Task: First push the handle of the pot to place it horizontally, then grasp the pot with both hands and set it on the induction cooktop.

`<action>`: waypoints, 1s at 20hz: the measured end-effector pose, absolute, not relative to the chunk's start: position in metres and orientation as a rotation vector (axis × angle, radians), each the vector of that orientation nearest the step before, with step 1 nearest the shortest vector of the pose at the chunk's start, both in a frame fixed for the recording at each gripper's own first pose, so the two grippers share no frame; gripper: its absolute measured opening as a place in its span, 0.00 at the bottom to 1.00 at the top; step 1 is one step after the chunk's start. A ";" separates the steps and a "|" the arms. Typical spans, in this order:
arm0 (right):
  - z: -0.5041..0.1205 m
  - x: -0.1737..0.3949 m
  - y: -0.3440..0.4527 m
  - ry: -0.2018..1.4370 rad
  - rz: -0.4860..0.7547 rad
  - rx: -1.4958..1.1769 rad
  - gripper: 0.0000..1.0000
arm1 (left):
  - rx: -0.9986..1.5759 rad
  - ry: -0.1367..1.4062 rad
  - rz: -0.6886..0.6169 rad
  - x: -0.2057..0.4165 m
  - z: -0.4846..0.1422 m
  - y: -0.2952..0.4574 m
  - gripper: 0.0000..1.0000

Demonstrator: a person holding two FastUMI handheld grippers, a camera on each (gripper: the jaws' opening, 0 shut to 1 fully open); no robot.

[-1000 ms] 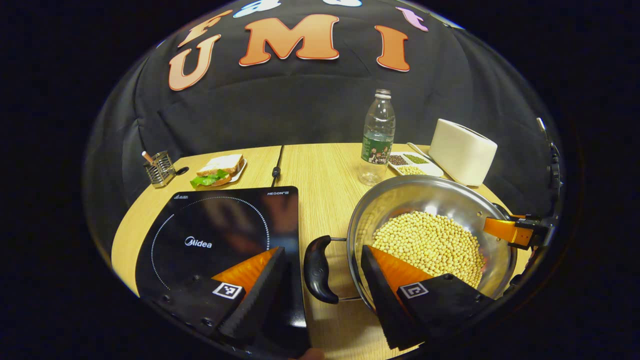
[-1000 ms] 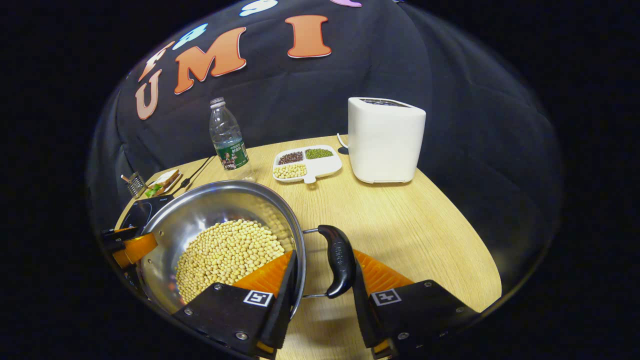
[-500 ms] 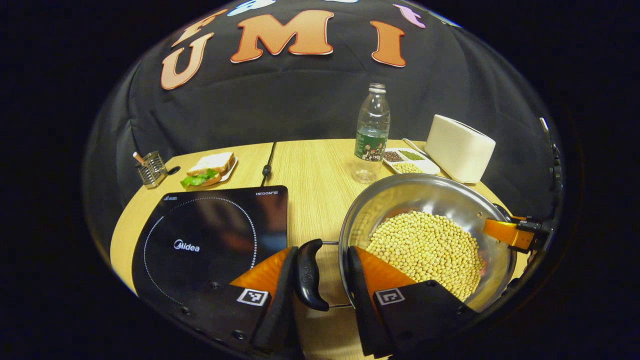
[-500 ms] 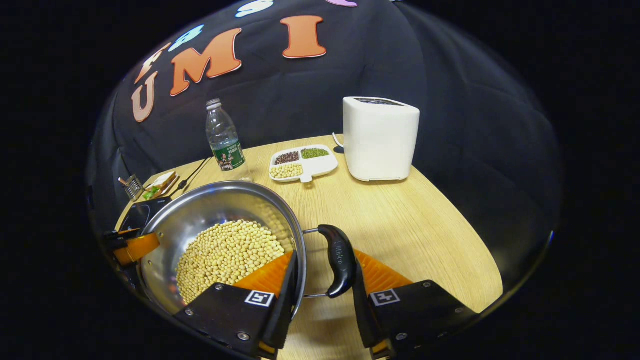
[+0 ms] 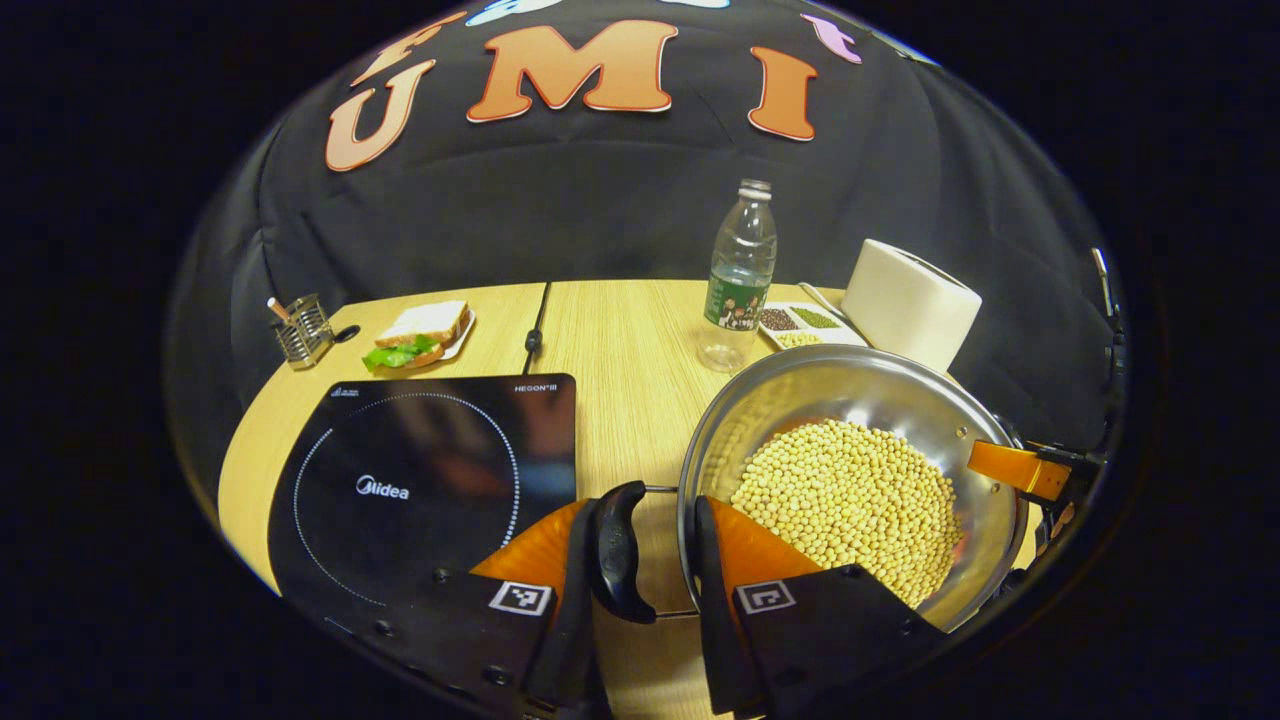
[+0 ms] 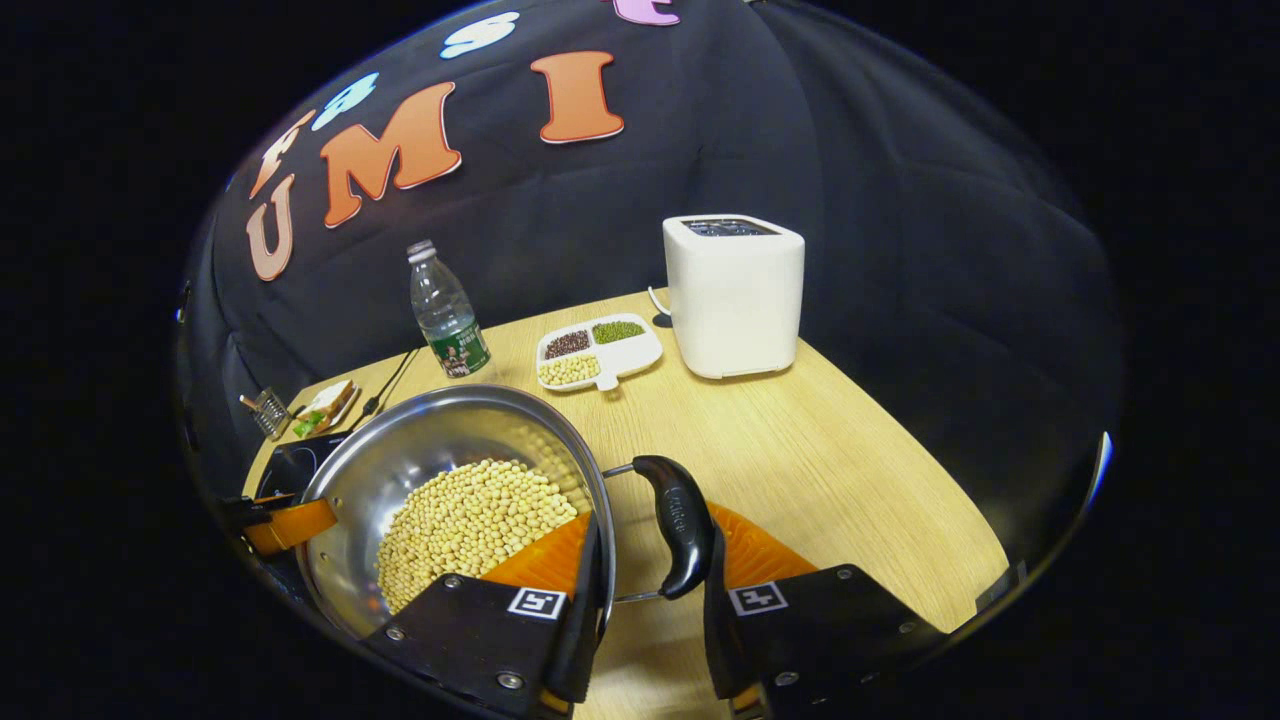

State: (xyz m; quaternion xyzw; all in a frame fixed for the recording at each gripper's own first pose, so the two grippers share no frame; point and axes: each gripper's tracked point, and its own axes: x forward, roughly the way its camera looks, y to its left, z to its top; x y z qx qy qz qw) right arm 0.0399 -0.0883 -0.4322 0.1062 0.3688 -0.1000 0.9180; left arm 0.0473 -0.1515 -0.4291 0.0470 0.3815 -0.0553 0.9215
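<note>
Steel pot (image 5: 850,480) of pale beans gripped at both side handles, lower right of the left gripper view.

Left gripper (image 5: 640,560) closed narrow on black left handle (image 5: 618,550); right gripper (image 6: 650,570) clamping right handle (image 6: 680,525), one finger inside the rim. Handle-to-handle axis lying across the frame, level. Induction cooktop (image 5: 420,480) just left of the pot, apart, near the table (image 5: 620,340) front edge. Bare wood behind, up to bottle (image 5: 738,275) and toaster (image 5: 910,300).

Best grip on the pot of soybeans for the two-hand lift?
Take the pot by its two black side handles, one pair of tongs from each side. The handles lie level and stick out from the rim on wire loops, leaving room for a finger between grip and wall. Left tongs and right tongs already straddle them.
</note>
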 end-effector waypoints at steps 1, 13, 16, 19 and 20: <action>-0.427 0.043 -0.084 0.751 -0.205 0.223 0.40 | 0.097 0.774 -0.115 0.048 -0.422 -0.148 0.53; -0.371 0.074 0.001 0.704 -0.120 0.210 0.45 | 0.069 0.747 -0.040 0.054 -0.359 -0.062 0.55; -0.364 0.083 0.029 0.701 -0.087 0.210 0.45 | 0.069 0.742 -0.008 0.053 -0.345 -0.034 0.53; -0.358 0.091 0.059 0.698 -0.054 0.208 0.45 | 0.069 0.736 0.025 0.051 -0.333 -0.004 0.53; -0.357 0.095 0.069 0.698 -0.043 0.208 0.45 | 0.069 0.735 0.037 0.049 -0.329 0.005 0.53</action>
